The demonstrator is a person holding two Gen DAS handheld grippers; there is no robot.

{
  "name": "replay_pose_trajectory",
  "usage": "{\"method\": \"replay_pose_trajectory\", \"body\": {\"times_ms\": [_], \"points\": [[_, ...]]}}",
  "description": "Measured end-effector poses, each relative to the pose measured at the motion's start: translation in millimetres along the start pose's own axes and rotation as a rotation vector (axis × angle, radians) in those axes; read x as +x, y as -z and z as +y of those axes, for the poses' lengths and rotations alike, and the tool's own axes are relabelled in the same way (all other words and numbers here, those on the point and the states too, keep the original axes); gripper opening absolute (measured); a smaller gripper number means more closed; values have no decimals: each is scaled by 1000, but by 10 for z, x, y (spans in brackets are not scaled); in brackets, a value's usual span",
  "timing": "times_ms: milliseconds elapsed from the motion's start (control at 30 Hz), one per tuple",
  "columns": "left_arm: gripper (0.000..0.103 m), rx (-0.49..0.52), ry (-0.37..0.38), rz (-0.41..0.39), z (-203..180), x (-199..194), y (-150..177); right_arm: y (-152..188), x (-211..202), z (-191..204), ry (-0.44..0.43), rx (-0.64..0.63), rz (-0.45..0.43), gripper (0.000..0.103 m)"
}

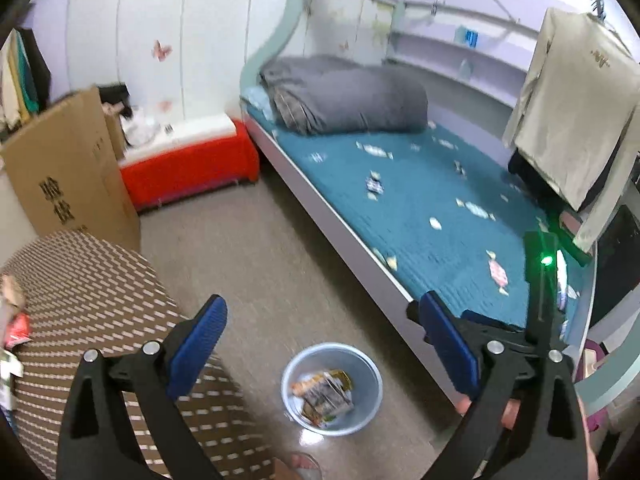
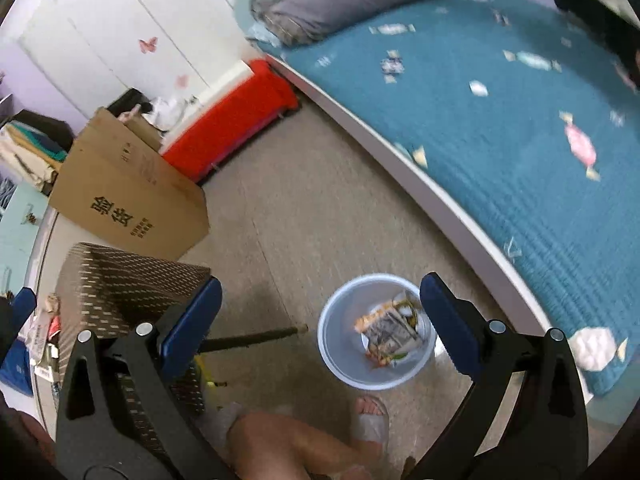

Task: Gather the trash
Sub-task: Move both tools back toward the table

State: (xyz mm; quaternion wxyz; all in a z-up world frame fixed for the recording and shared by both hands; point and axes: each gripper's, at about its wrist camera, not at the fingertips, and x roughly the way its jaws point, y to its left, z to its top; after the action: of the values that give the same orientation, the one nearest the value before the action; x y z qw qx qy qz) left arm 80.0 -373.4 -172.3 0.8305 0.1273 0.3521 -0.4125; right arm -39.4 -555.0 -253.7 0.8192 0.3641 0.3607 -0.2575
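Your bin (image 2: 340,360): smooth pale plastic, slight gloss; crumpled printed wrappers (image 2: 390,334) inside, shiny. Bedspread (image 2: 500,128) beside you: teal quilted cloth, matt, ribbed. Duvet (image 1: 344,100): soft grey fabric. Box (image 2: 128,196): matt brown cardboard. Your gripper pads (image 1: 198,344): blue, matt; frame black plastic, metal rivets.

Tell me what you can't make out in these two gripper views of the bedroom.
- Wrappers in the bin: right wrist view, blurred, print unreadable.
- Bed's far end: left wrist view, hidden by a hanging shirt.
- Items beside the patterned box: left wrist view, cut off by the edge.
- Whether the candy shapes are wrappers or print: too blurred.
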Motion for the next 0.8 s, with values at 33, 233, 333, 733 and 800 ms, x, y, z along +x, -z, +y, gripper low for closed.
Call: {"method": "replay_pose_trajectory", "body": {"times_ms": [33,233,333,733,800], "points": [[96,2,-6,-14,18,-66,-4,-16,-85,67,-8,-13,-15,97],[97,16,-71,-132,184,-609,-98,-98,-516,578,-53,-105,-96,97],[98,6,-96,-182,337,-897,-112,-107,-723,867,-76,-162,-135,97],[98,-221,-286,-355,1319,-1745,232,227,-1189,2161,-142,-445,-252,97],[98,-264,-329,-330,1556,-1853,337,327,-1148,2349,-166,-484,-232,97]]}}
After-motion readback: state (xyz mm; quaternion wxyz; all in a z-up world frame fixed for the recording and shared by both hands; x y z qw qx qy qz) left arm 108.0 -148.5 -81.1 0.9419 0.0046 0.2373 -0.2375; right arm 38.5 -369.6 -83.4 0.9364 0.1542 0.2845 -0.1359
